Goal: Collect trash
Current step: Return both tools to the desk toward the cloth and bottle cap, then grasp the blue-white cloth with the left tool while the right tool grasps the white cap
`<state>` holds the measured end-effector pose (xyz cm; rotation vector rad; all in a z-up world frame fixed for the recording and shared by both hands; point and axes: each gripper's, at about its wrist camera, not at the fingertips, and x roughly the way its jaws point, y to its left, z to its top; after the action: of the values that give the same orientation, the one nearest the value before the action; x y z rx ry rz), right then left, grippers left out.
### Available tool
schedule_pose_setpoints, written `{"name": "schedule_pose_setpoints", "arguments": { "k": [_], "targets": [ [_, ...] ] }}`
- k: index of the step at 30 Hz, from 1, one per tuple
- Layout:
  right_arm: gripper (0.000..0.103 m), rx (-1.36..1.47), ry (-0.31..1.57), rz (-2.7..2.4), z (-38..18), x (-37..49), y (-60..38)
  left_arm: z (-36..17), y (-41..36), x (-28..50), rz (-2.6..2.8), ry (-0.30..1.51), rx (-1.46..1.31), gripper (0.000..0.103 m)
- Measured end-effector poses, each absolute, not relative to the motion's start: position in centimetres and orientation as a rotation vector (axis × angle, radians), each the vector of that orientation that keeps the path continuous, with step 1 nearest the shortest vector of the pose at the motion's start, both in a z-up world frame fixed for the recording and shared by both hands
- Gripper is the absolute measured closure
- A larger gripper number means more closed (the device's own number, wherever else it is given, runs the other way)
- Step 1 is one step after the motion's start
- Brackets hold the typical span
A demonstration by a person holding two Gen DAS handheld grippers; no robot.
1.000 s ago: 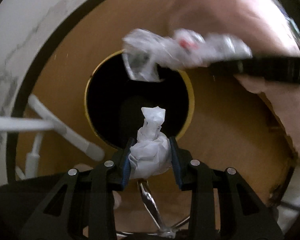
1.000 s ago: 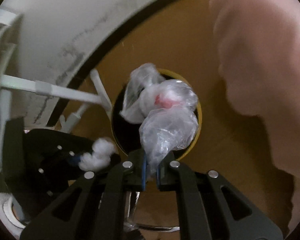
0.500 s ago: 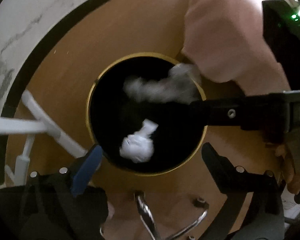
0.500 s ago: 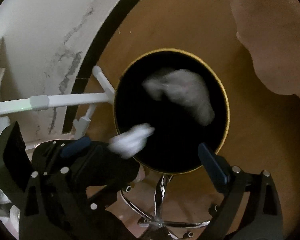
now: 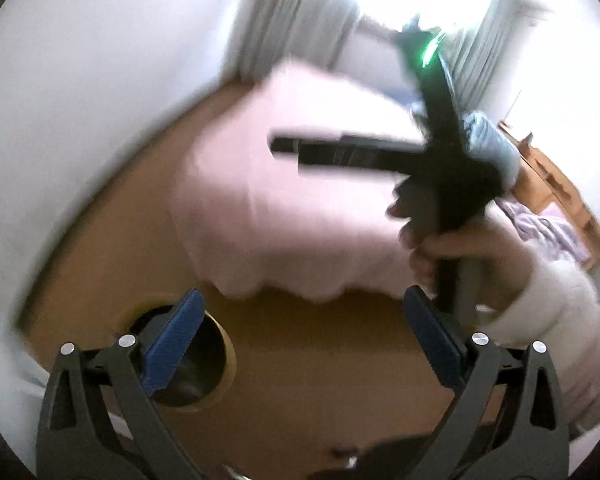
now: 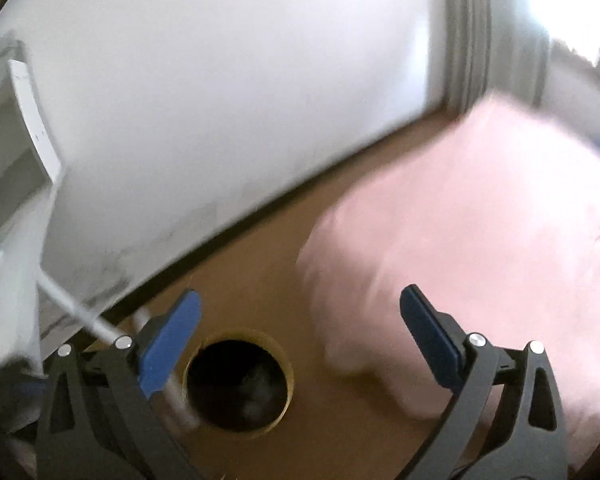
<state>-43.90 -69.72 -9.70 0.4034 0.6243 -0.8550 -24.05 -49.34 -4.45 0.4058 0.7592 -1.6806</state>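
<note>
Both claws wide open, empty: left claw (image 5: 300, 344); right claw (image 6: 300, 344); bin (image 6: 238, 384) contents blurred.

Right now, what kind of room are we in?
Most likely a bedroom. A bed with pink bedding sits on a wooden floor, curtains hang by a bright window, and a black, gold-rimmed trash bin stands near the white wall.
</note>
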Motion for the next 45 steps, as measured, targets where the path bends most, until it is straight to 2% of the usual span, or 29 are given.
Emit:
{"name": "schedule_pose_setpoints", "arguments": {
  "k": [2,6,10,13,17,21,25,29,31,33,34,35,36,37,38,39,41,45],
  "targets": [
    [0.007,0.388,0.564,-0.841,-7.2,-42.9,-68.0,0.1,-44.6,-22.2,-1.565,0.615,0.401,0.006],
    [0.007,0.415,0.508,-0.673,-4.3,-36.8,-64.1,2.7,-36.4,-15.1,-1.209,0.518,0.391,0.006],
    [0.007,0.343,0.552,-0.463,-3.1,-27.0,-57.1,3.7,-26.5,-7.4,-0.748,0.521,0.354,0.006],
    [0.007,0.269,0.63,-0.243,-3.0,-19.9,-48.8,3.1,-16.1,-1.3,-0.383,0.612,0.209,0.006],
    [0.007,0.136,0.664,-0.04,-4.0,-14.5,-39.1,1.3,-8.6,1.3,-0.231,0.692,0.168,0.006],
    [0.007,0.082,0.738,0.094,-5.5,-8.9,-31.2,-0.4,-6.1,1.9,-0.235,0.78,0.154,0.006],
    [0.01,0.012,0.803,0.125,-6.9,-5.0,-27.7,-1.3,-4.9,4.3,-0.278,0.845,0.109,0.006],
    [0.027,0.01,0.87,0.134,-8.5,-2.4,-26.6,-2.4,-5.6,7.5,-0.339,0.914,0.066,0.006],
    [0.031,0.022,0.899,0.131,-8.8,-1.2,-26.4,-2.8,-6.2,8.3,-0.353,0.925,0.093,0.007],
    [0.033,0.029,0.914,0.134,-9.1,-0.1,-26.2,-3.9,-6.4,9.5,-0.381,0.933,0.094,0.013],
    [0.037,0.033,0.921,0.139,-9.2,0.4,-26.0,-4.3,-6.3,9.8,-0.384,0.931,0.093,0.021],
    [0.044,0.031,0.927,0.141,-9.4,1.0,-25.7,-4.2,-6.5,9.6,-0.383,0.915,0.113,0.037],
    [0.049,0.028,0.934,0.142,-9.6,1.3,-25.4,-4.2,-6.6,9.4,-0.381,0.905,0.133,0.044],
    [0.055,0.021,0.931,0.135,-9.7,1.5,-25.2,-4.4,-6.6,9.6,-0.383,0.9,0.141,0.059],
    [0.065,0.014,0.928,0.132,-9.8,1.6,-24.9,-4.3,-6.5,9.4,-0.388,0.897,0.14,0.068],
    [0.068,0.013,0.921,0.133,-9.9,1.7,-24.5,-4.3,-6.4,9.1,-0.396,0.897,0.13,0.072],
    [0.068,0.031,0.91,0.145,-9.9,1.3,-24.4,-4.7,-5.8,9.3,-0.407,0.897,0.103,0.081],
    [0.068,0.039,0.907,0.16,-9.6,0.7,-24.1,-4.1,-4.8,8.2,-0.427,0.872,0.055,0.083]
  ]
}}
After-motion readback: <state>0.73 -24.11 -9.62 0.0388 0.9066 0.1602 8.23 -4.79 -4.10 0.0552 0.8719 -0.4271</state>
